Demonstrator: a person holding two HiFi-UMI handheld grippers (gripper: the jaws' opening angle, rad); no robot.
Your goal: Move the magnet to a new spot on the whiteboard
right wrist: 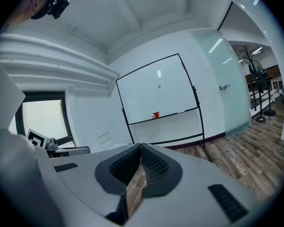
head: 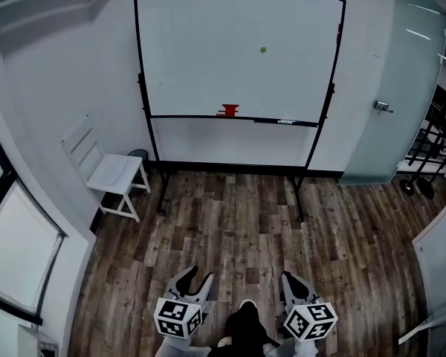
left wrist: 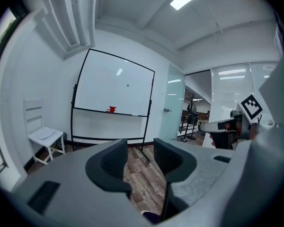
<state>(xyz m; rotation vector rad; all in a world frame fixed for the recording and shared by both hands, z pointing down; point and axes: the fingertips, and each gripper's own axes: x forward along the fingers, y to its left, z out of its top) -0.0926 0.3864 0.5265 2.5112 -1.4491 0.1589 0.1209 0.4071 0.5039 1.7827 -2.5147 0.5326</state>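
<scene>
Left tongs (head: 192, 277) hang low over the wooden floor (head: 245, 222), jaws wide apart with nothing between them. Right tongs (head: 293, 284) sit alongside, jaws closed tip to tip, empty. Well beyond both stands the whiteboard (head: 201, 43); the green magnet (head: 263, 50) sits right of its centre, clear of both tongs

The head view looks steeply down from above the brown wood-plank floor (head: 238, 229), with the left gripper (head: 197, 275) and right gripper (head: 290, 280) at its near edge and the large black-framed white whiteboard (head: 238, 50) far ahead. Both gripper views sit low and face nearly level along their jaws towards that far board, which all three views share.
</scene>
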